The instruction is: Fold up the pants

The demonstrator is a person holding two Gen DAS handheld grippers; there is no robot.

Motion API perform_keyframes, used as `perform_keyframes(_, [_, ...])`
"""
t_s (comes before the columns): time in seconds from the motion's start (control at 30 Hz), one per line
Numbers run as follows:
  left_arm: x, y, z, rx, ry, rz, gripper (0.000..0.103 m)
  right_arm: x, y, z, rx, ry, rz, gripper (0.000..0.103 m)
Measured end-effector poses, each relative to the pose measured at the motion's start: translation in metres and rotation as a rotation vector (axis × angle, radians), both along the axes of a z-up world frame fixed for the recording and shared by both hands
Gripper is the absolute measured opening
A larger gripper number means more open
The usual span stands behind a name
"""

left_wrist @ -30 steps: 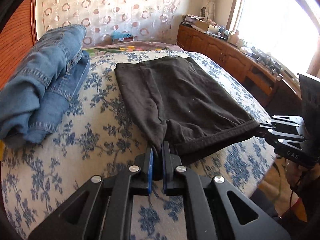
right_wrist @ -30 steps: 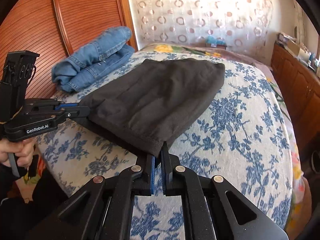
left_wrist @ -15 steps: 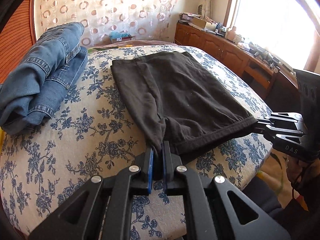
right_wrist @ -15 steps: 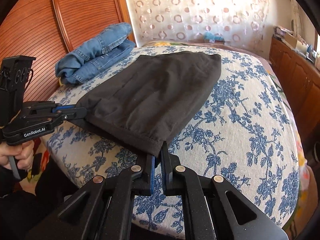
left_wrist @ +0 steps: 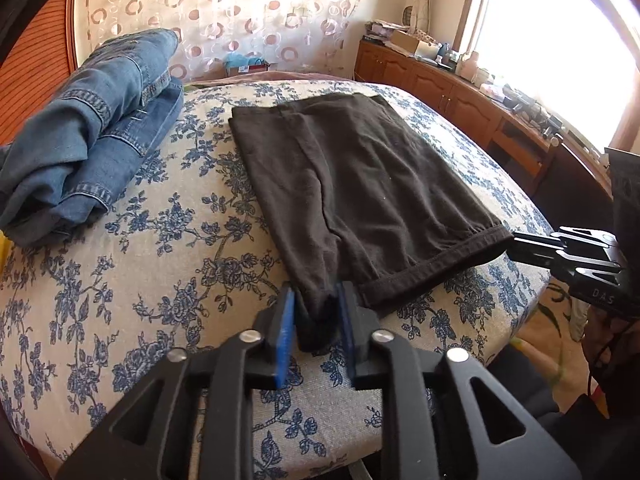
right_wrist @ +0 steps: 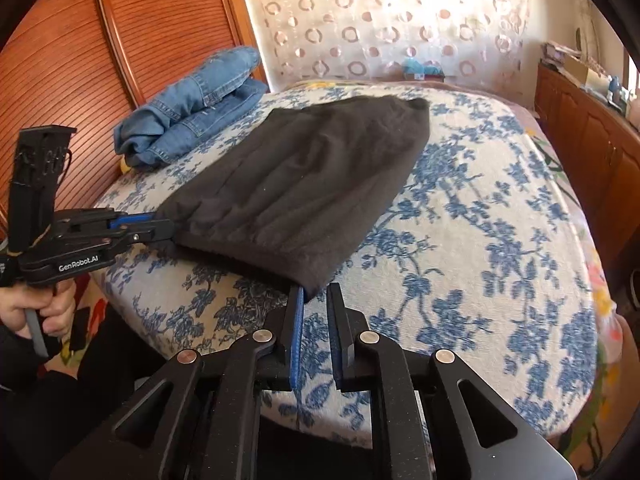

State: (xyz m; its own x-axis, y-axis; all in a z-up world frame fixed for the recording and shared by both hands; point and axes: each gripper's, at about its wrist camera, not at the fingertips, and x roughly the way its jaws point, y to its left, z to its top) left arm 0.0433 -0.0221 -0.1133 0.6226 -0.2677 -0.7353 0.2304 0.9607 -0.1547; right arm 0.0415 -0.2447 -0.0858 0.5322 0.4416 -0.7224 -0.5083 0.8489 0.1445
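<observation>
The black pants [left_wrist: 352, 184] are lying folded on the bed [left_wrist: 160, 272], near edge. You're opening both grippers, shut a second ago: left gripper [left_wrist: 316, 312] loosening around the near-left corner, right gripper [right_wrist: 316, 300] parting beside the near-right corner.
</observation>
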Motion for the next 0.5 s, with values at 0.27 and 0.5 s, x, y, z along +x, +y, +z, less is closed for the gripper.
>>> perform_keyframes(0.27, [-0.009, 0.005, 0.016, -0.003, -0.051, 0.001, 0.038, -0.004, -0.004, 0.012, 0.002, -0.047, -0.025, 0.017])
perform_keyframes(0.5, [-0.007, 0.005, 0.023, -0.004, -0.087, 0.017, 0.063, 0.002, 0.005, 0.018, 0.020, -0.084, -0.029, 0.026])
